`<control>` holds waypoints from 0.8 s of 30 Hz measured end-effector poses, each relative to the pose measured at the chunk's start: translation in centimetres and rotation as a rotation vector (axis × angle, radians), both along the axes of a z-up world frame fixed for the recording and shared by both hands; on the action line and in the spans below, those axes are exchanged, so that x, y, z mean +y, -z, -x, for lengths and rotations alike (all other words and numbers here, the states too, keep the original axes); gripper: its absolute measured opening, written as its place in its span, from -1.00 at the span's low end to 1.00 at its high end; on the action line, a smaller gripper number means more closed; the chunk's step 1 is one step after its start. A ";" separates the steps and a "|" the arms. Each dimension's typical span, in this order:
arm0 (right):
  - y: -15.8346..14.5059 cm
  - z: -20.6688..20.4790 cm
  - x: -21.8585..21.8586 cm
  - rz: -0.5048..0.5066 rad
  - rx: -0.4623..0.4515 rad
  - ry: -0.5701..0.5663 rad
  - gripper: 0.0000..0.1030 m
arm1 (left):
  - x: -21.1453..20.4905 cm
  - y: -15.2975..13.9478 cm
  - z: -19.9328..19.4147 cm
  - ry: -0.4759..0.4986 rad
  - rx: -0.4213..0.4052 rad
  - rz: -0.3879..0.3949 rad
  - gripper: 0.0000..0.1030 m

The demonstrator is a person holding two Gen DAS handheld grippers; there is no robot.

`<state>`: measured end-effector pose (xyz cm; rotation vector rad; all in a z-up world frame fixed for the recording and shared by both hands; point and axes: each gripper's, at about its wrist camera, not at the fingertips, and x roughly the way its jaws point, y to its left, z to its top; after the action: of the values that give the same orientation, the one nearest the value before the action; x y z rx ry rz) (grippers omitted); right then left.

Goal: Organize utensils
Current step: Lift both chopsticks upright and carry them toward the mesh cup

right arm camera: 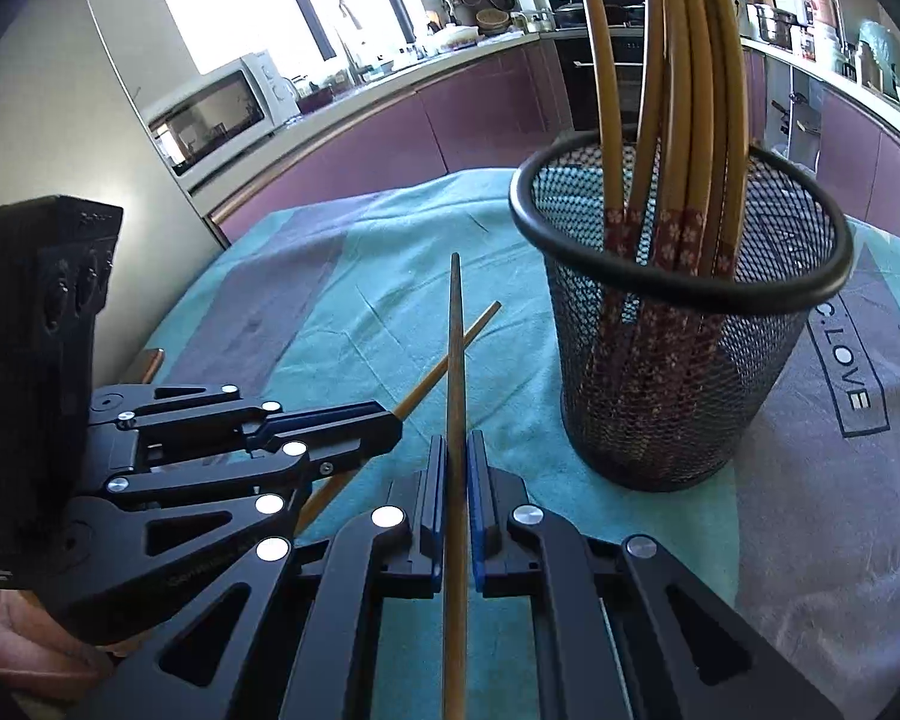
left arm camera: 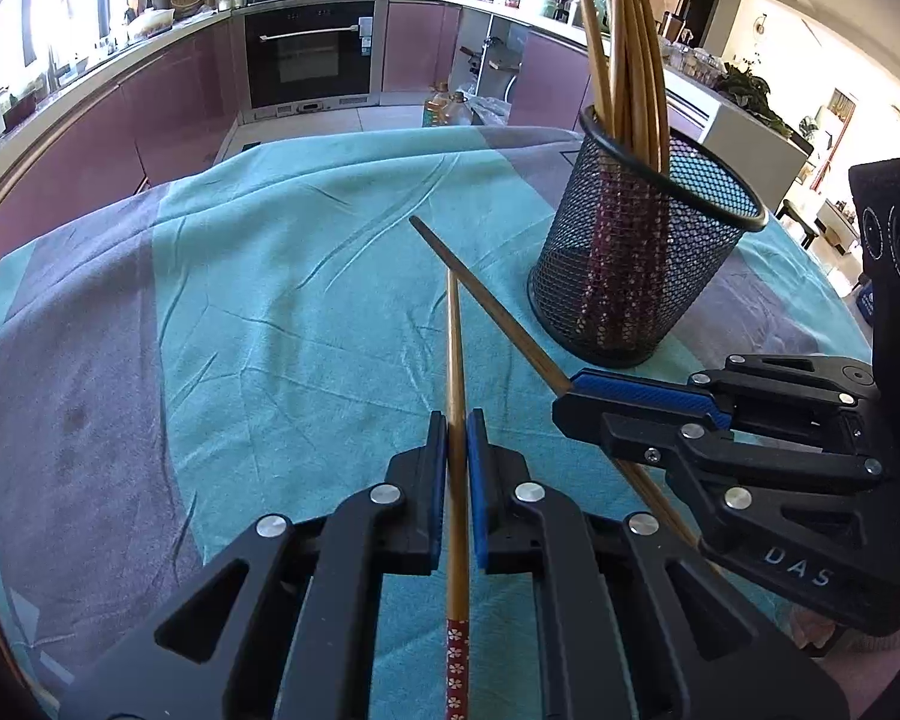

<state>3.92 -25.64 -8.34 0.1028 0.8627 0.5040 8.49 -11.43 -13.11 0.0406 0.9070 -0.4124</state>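
Room: kitchen with mauve cabinets along the walls, a built-in oven (left arm camera: 308,54) at the back, a microwave (right arm camera: 219,111) on the worktop near a bright window.
Counter: covered by a teal and grey cloth (left arm camera: 270,276), creased, with "LOVE" printed on a grey patch in the right wrist view.
Left chopstick: a bamboo chopstick (left arm camera: 456,420) with a red flower-patterned end lies straight along the left claw's line, its thin tip pointing away over the cloth.
Left claw: left claw (left arm camera: 456,426) is clamped on that chopstick, blue pads pressed to both its sides.
Right chopstick: a darker chopstick (right arm camera: 455,420) runs forward from the right claw and crosses the left one near the tips; I cannot tell whether the two touch.
Right claw: right claw (right arm camera: 456,450) is closed tight on this second chopstick.
Holder: a black wire-mesh cup (left arm camera: 636,258) stands upright on the cloth, just beside the crossed tips, to their right.
Contents: a bundle of matching chopsticks (right arm camera: 684,90) stands in the cup, patterned ends down, plain ends fanning out above the rim.
Hands: part of a hand (right arm camera: 24,648) shows under the left claw's body.
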 end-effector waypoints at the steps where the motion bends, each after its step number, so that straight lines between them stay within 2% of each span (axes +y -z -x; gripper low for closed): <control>1: -0.2 0.2 -0.2 -0.007 -0.003 -0.003 -0.89 | 0.0 -0.1 0.1 0.001 -0.004 0.003 -0.85; 24: -5.6 3.1 -3.4 -0.117 -0.133 -0.007 -0.89 | 2.1 -5.8 3.2 0.042 -0.103 0.120 -0.85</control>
<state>0.79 -29.08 -2.73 0.1718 0.7032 0.5615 5.24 -9.33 -7.34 -0.0292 0.7796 -0.4990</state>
